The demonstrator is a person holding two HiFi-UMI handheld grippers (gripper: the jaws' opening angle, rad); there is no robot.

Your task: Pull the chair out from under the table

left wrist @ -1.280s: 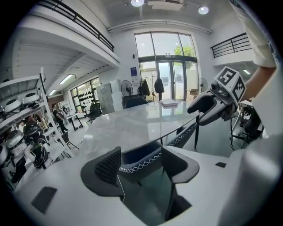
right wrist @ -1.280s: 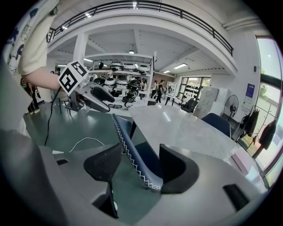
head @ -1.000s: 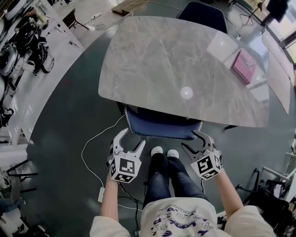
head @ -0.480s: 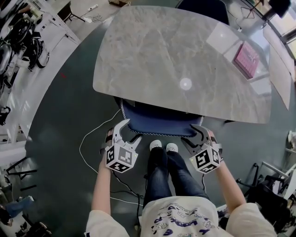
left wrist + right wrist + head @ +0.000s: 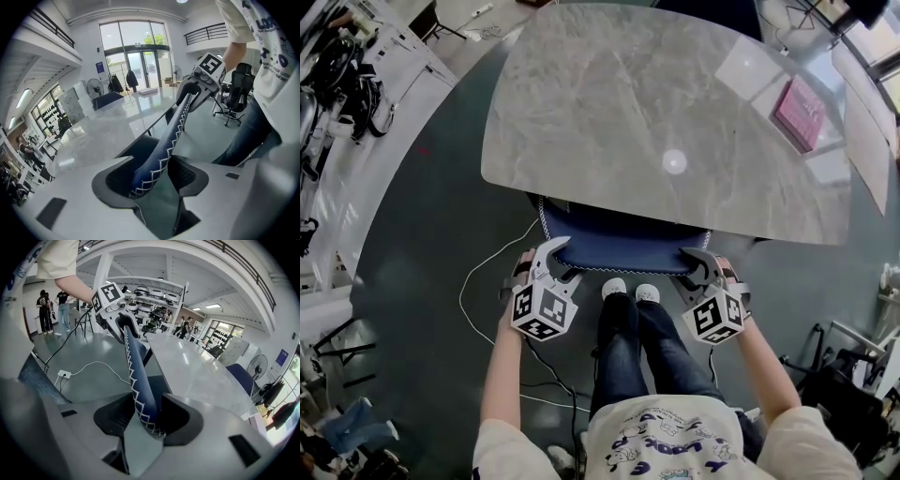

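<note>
Head view: chair (image 5: 623,242) still under the table (image 5: 609,112), left gripper (image 5: 567,260) and right gripper (image 5: 686,267) just closed onto its back, pull unstarted.

Chair (image 5: 623,246) sat tucked under worktop's (image 5: 609,103) near edge; your left claw (image 5: 567,260) and right claw (image 5: 686,267) straddled its back's left and right ends.

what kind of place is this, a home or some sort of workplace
Most likely a large open lab or workshop hall, not a home: tall glass entrance doors, a railed upper gallery, white shelving stacked with equipment and a black wheeled office chair.
</note>
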